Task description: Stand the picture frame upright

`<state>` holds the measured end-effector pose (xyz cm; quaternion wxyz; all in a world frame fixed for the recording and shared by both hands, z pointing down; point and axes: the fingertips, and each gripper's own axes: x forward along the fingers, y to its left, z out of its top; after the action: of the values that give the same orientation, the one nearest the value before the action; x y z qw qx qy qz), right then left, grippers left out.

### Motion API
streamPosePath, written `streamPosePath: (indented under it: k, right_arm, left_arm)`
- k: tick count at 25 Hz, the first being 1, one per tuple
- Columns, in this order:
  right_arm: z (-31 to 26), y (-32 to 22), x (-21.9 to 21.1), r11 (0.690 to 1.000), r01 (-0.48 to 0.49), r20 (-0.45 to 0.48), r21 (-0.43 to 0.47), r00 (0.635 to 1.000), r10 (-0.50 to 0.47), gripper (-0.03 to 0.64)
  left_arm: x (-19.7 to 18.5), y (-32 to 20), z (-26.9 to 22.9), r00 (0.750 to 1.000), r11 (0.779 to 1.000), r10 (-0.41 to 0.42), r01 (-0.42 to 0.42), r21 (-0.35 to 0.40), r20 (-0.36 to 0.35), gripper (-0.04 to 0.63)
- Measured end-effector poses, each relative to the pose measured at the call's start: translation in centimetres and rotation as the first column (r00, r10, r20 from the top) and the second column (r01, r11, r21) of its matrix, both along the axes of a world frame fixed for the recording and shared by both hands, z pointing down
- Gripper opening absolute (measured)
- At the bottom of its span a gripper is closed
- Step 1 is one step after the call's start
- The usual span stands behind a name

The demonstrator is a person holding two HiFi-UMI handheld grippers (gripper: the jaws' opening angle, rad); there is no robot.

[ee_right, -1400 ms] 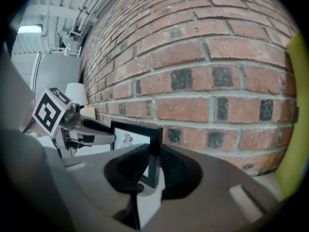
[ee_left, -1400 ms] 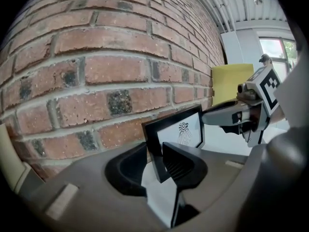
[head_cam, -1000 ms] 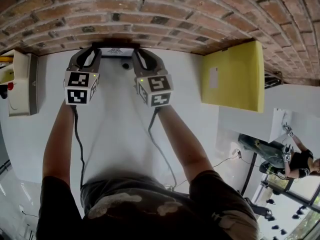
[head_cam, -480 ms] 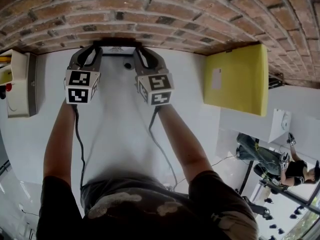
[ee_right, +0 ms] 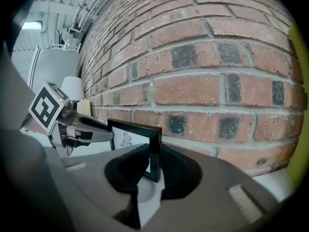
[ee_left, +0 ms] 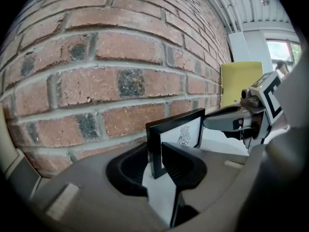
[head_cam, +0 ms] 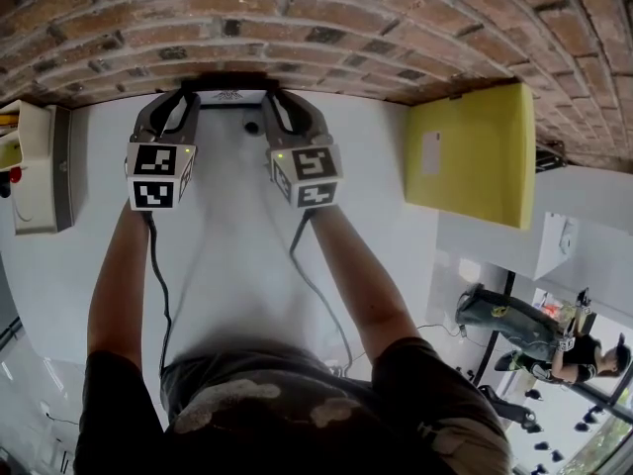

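A red brick wall point(head_cam: 326, 28) is seen behind a white table point(head_cam: 237, 275); a yellow panel point(head_cam: 475, 156) is stood at the right.

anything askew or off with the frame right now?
Nothing stands out. The picture frame stands upright on the white table, close to the brick wall, with no visible tilt or damage. The left hand-held gripper and right hand-held gripper each clamp one side edge of it.
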<state>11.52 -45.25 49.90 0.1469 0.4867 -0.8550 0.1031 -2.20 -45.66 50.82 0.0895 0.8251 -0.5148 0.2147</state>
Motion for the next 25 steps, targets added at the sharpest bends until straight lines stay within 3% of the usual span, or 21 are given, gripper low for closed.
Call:
streamPosePath:
  k: [25]
  right_arm:
    - [0.08,-0.08,-0.07,1.000,0.001,-0.014,0.019,1.000,-0.001,0.069]
  left_arm:
    - [-0.05,0.07,-0.06,0.999,1.000,0.004,-0.004,0.010,0.032,0.107]
